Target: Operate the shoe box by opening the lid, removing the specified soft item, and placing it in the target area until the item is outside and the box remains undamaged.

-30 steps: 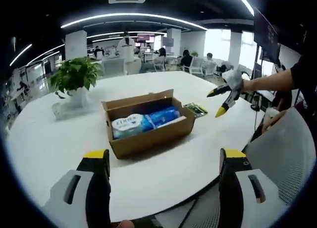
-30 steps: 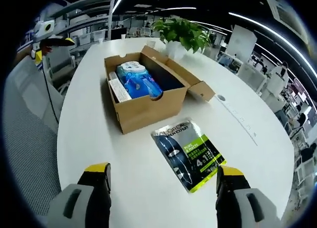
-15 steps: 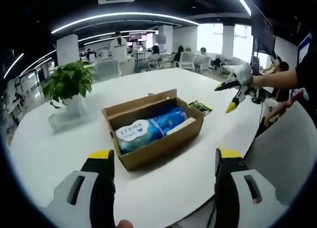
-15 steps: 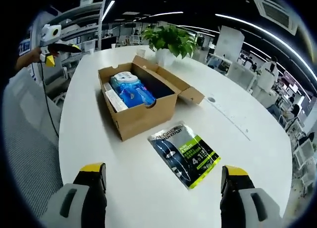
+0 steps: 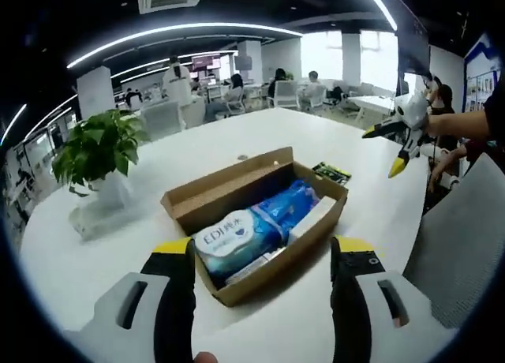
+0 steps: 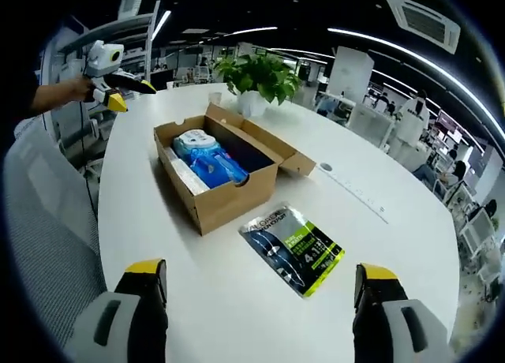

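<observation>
An open cardboard shoe box (image 6: 209, 181) sits on a white desk (image 6: 394, 252), tissue packs (image 5: 237, 235) inside. A green-and-black pouch (image 6: 293, 248) lies beside it. Both grippers (image 5: 264, 256) (image 6: 260, 276) hover open, empty.

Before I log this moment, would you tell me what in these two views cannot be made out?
- Floor of the shoe box, both views: covered by the wipes pack and blue pack.
- Flat white item along one box wall, both views: half hidden, identity unclear.
- Small print on the black-and-green sachet, right gripper view: too small; in the left gripper view the box hides most of it.
- Plant pot, right gripper view: blurred, partly behind the lid.
</observation>
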